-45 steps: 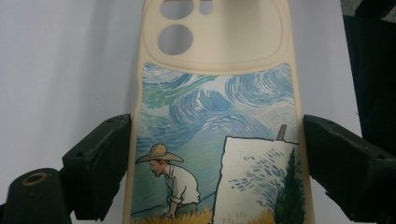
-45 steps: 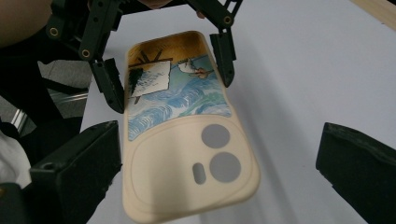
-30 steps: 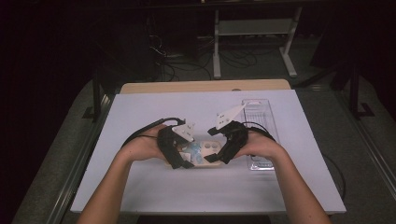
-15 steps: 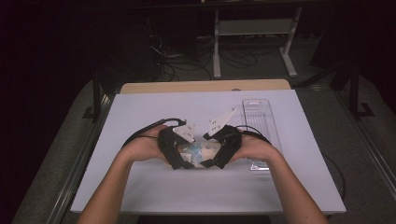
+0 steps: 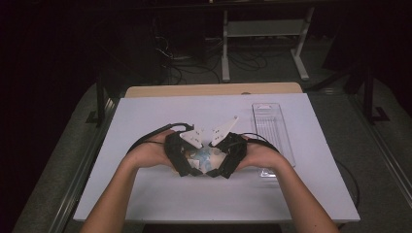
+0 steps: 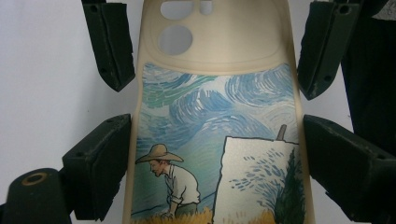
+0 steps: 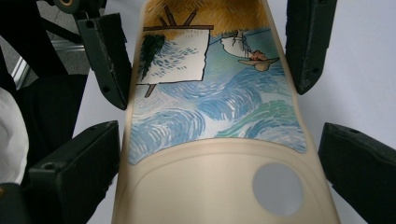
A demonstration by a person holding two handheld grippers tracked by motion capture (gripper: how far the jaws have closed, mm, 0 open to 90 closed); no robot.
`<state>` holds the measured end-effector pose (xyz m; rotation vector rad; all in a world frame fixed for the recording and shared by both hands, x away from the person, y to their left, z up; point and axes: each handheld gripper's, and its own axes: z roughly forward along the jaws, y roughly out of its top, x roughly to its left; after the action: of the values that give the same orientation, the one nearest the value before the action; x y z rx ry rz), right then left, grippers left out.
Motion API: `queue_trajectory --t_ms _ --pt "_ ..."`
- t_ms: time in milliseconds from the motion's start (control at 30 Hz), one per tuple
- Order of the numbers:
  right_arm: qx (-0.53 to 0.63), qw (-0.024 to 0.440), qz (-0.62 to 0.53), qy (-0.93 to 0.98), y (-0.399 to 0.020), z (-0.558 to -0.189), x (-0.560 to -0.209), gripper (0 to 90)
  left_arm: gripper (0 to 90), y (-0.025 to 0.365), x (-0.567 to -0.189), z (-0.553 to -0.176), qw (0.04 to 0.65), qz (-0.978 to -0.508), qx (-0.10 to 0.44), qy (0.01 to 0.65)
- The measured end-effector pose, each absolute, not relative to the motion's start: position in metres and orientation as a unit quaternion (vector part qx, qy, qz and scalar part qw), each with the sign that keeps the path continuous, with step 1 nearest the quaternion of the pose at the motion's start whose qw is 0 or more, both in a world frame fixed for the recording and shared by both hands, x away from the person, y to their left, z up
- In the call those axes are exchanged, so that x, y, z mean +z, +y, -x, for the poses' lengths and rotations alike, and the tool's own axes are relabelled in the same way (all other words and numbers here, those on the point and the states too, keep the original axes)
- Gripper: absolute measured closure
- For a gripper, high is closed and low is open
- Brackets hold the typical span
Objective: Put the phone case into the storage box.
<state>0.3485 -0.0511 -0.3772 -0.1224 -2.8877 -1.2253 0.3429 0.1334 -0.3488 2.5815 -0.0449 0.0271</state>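
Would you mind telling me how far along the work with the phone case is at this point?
Done: the phone case is up between both grippers. In hand: the left gripper clasps its painted end, the right gripper its camera-hole end. Left: it has not gone into the clear tray, which may be its destination.

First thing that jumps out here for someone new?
The painted phone case, with blue swirling sky and a straw-hatted figure at an easel, lies between the jaws of both grippers at the middle of the white table. The left gripper and right gripper flank it end to end. A clear plastic tray sits to the right.
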Motion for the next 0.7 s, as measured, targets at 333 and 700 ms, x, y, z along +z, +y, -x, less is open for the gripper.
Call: queue_trajectory --t_ms 333,700 --pt "-0.390 0.004 0.034 -0.920 -0.0501 -0.3481 -0.3773 6.6 11.3 0.1326 -0.3497 -0.3427 0.276 -0.961 0.011 -0.015" --pt "-0.391 0.002 0.025 -0.920 -0.0492 -0.3475 -0.3778 8.7 11.3 0.1325 -0.3500 -0.3430 0.272 -0.962 0.010 -0.017"
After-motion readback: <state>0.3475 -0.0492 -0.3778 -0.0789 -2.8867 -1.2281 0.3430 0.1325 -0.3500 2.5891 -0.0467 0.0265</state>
